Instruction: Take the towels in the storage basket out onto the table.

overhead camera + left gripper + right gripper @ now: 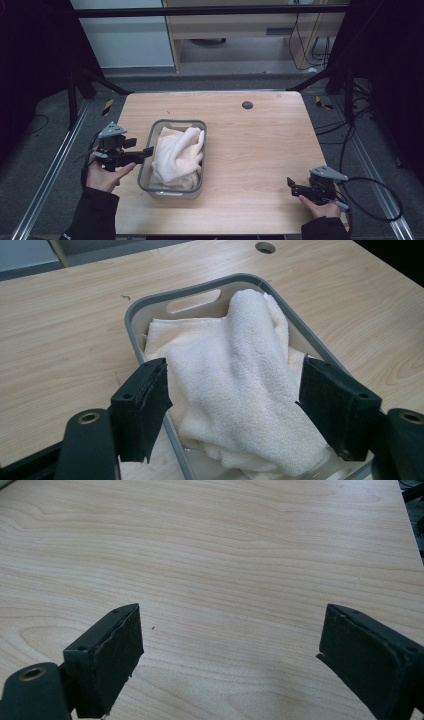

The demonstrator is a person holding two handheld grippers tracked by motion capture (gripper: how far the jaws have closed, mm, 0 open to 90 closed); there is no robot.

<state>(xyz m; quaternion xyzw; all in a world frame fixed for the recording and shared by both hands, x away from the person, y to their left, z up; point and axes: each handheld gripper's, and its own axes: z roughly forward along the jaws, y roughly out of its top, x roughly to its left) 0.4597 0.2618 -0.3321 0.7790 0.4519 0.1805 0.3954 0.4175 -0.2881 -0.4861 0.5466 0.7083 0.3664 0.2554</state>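
Observation:
A grey plastic basket (146, 172) stands on the left half of the wooden table, with a crumpled cream towel (178, 154) lying in it. My left gripper (148, 150) hovers at the basket's left rim, open, pointing at the towel. In the left gripper view the towel (240, 375) lies between and beyond the spread jaws of that gripper (235, 405), inside the basket (150, 302). My right gripper (289, 184) is held near the table's front right corner, open, over bare wood; its wide gap (230, 655) has nothing in it.
A round dark grommet hole (247, 105) sits near the table's far edge. Cables (372, 200) trail off the right side. Bare tabletop (250, 150) stretches between the basket and the right gripper. Dark frame struts stand at both far corners.

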